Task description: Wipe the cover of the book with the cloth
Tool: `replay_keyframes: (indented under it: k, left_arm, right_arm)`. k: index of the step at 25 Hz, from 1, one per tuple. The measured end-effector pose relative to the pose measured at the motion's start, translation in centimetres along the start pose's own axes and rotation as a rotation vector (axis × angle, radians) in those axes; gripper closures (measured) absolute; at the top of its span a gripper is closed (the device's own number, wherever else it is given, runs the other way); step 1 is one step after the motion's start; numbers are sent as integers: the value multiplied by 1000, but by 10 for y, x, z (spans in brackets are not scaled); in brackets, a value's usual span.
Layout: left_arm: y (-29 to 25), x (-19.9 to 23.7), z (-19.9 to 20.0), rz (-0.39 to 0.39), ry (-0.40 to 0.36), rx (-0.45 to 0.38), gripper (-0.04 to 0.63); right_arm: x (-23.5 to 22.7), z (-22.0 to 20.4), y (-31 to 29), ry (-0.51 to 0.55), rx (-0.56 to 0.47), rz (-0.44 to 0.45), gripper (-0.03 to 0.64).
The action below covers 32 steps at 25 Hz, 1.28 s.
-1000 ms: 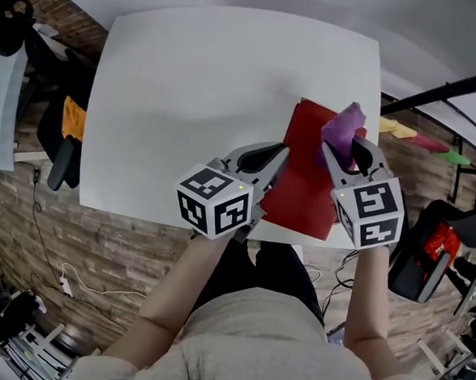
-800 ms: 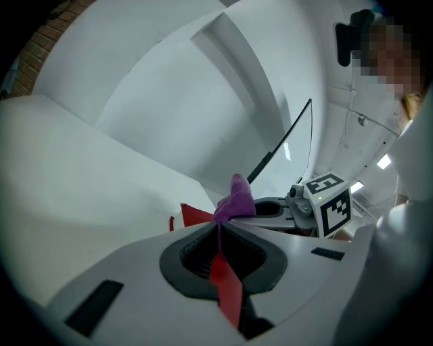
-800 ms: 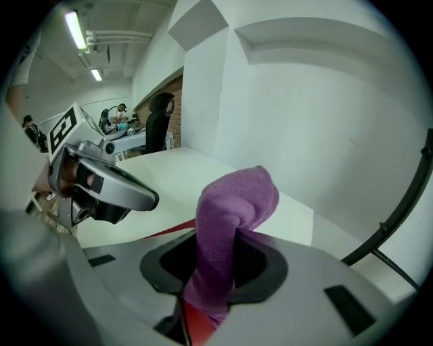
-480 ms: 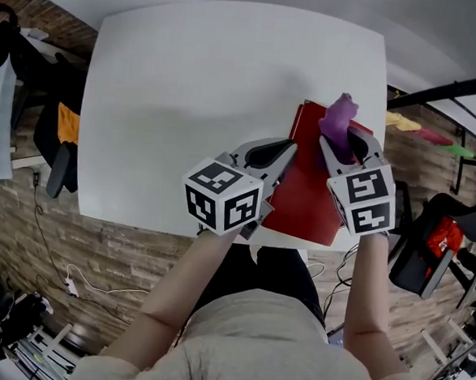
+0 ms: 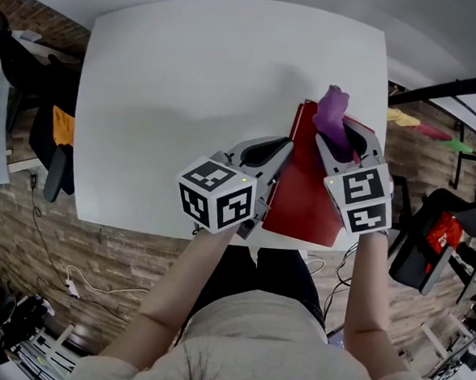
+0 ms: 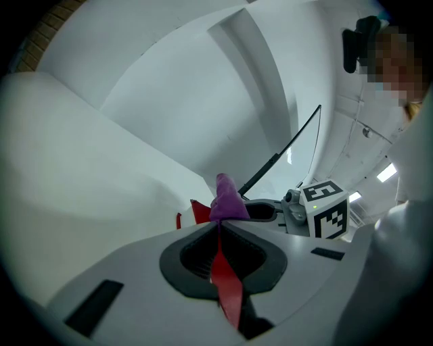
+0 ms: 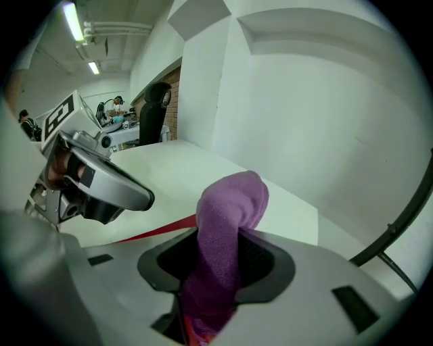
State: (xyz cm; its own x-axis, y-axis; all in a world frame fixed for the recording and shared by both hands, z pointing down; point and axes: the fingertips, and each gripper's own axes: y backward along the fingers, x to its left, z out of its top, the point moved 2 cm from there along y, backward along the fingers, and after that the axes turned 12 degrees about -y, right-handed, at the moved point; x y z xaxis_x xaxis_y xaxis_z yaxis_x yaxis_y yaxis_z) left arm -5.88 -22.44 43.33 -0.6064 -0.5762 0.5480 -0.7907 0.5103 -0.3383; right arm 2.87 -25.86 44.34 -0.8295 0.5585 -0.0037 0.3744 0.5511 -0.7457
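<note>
The red book (image 5: 302,199) lies flat on the white surface (image 5: 187,100), its left edge pinched between the left gripper's (image 5: 286,148) fingers. The purple cloth (image 5: 333,115), bunched upright, stands over the book's far end, clamped in the right gripper (image 5: 345,141)

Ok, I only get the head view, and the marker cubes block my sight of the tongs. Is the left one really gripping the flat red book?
Observer: Yes. The left gripper view shows the left tongs shut on the edge of the flat red book; a red strip runs between them.
Operator: And the right one, is anything in it?
Observer: The right gripper view shows the right tongs shut on the purple fuzzy cloth, which bulges out past their tips.
</note>
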Motion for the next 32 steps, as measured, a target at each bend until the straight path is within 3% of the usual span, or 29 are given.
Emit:
replay_keyframes:
  k: [10,15,32]
  left_arm:
    - [1,6,2,2,14,-24,565]
    - [0,4,-1,8,11,-19,565]
    - [16,2,-21,38,45,-23,565]
  right_arm:
    - [-4,5,9,-22,-48,-46,419]
    - [0,1,2,-32,-40,-38,489]
    - [24,-12,7,-24,-41,19,492]
